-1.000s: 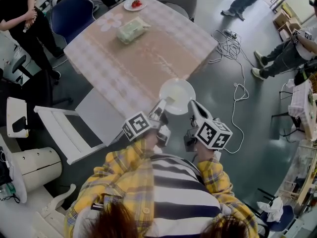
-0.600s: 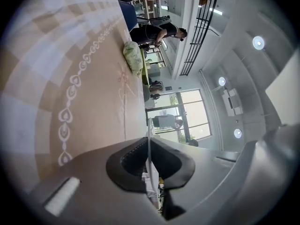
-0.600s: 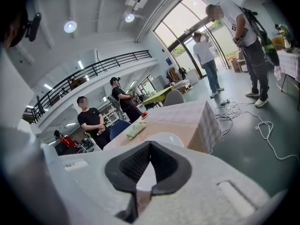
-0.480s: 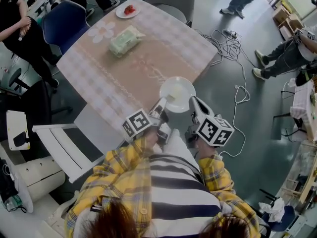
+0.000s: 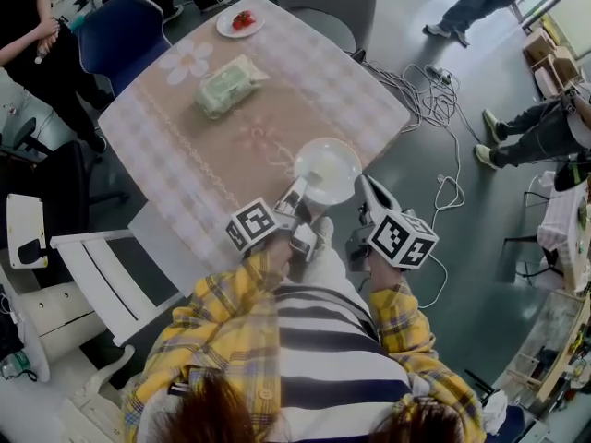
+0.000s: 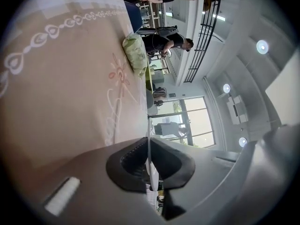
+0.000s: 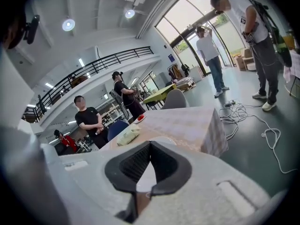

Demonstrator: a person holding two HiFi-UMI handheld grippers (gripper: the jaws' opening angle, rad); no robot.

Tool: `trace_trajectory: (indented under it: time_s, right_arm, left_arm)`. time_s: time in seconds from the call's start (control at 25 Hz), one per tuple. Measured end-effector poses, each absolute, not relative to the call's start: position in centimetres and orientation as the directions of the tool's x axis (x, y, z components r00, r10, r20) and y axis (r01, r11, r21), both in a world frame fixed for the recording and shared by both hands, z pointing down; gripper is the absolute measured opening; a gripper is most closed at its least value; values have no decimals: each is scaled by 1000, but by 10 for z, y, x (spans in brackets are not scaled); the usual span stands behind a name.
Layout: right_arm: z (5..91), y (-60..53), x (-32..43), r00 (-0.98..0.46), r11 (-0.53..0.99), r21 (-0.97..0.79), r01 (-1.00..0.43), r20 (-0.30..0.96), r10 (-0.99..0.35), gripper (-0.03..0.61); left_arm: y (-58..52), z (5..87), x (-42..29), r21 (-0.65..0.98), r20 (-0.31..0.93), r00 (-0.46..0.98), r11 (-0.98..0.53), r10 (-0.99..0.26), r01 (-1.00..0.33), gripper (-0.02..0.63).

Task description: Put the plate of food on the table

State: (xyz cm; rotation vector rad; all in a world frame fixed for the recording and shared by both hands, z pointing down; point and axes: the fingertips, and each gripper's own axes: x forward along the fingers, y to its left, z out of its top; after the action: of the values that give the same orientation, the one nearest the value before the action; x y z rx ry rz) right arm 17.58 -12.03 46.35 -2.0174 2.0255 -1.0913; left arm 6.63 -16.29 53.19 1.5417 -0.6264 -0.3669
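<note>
table (image 5: 185, 137): large square top under a pale pink patterned cloth, stretching ahead and to the left of both grippers. its near corner lies right under their tips.
floor cables (image 5: 434, 100): loose loops beyond and to the right of the right gripper. a plate dropped off that corner would likely land among them.
plate (image 5: 332, 160): white and round, just ahead of the jaws and over the table's near corner. whether it is touching the cloth or just above it is hard to tell from overhead, and the food on it shows only as a pale smear. set down here, it could overhang the edge and tip off.
left gripper (image 5: 301, 190): jaws pressed onto the plate's near rim, seen edge-on as a thin white line between the pads. with so narrow a bite, the rim could slip if the plate tilts.
right gripper (image 5: 362, 190): also pinching the near rim, close beside the left one. with both grips on the same side the far edge hangs unsupported, and if one let go first the plate would likely swing down.
green packet (image 5: 224, 84): on the cloth, well ahead and to the left, clear of the plate's path.
small dish of red food (image 5: 240, 20): at the far edge, well away.
</note>
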Motion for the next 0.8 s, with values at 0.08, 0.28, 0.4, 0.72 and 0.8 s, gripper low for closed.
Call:
trace_trajectory:
  time_s: [0.08, 0.28, 0.4, 0.72, 0.8]
  right_arm:
    - [464, -134, 187, -143, -110, -523, -845, 420, -896, -5]
    - [465, -163, 219, -183, -82, -522, -849, 435, -882, -5]
    - [466, -177, 238, -204, -66, -521, -851, 444, -873, -5]
    - [472, -218, 274, -273, -10, -526, -851, 457, -847, -5]
    - [475, -226, 280, -288, 1, -527, -850, 463, -838, -5]
  left_arm:
    - [-174, 533, 79, 987, 141, 788, 21, -599, -161, 2]
    - [-203, 537, 111, 981, 163, 763, 21, -626, -192, 2]
    - [-217, 538, 130, 979, 171, 748, 24, -641, -203, 2]
    - [-252, 546, 165, 976, 187, 696, 53, -694, -209, 3]
    - [-260, 550, 167, 974, 202, 675, 73, -710, -215, 3]
